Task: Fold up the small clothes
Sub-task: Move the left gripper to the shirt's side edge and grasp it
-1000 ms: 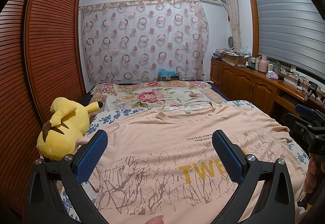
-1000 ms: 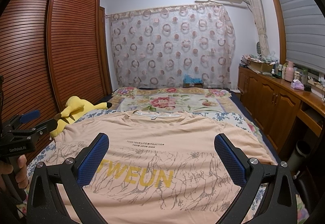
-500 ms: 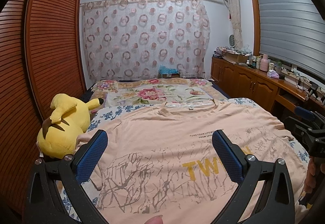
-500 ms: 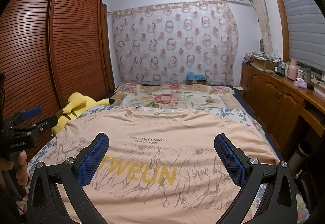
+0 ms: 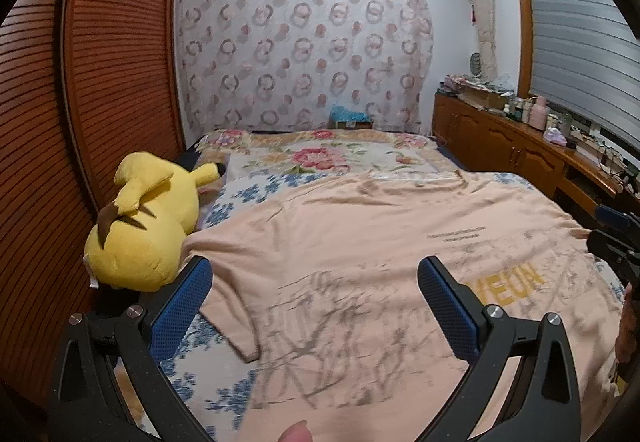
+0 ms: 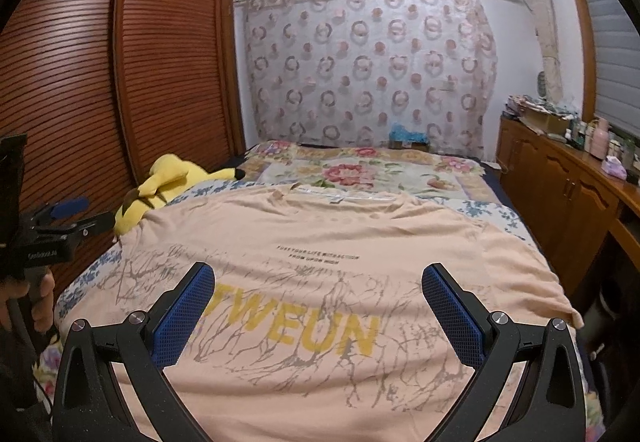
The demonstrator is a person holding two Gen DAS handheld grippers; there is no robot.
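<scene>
A peach T-shirt [image 5: 360, 242] with yellow letters and a grey branch print lies flat, front up, on the bed, collar at the far end; it also shows in the right wrist view [image 6: 320, 242]. My left gripper [image 5: 314, 274] is open and empty, above the shirt's left side near the left sleeve [image 5: 232, 326]. My right gripper [image 6: 318, 282] is open and empty, above the shirt's lower middle over the yellow letters [image 6: 296, 326]. Each gripper shows at the edge of the other's view.
A yellow plush toy [image 5: 144, 226] lies at the bed's left edge against the slatted wardrobe [image 5: 80, 121]. A floral quilt [image 5: 320, 157] covers the far end of the bed. A wooden cabinet [image 6: 568, 201] with bottles runs along the right.
The left gripper has swung left and lower, so the plush toy and left sleeve are nearer. The right gripper has dipped slightly toward the shirt. Both jaws stay open.
</scene>
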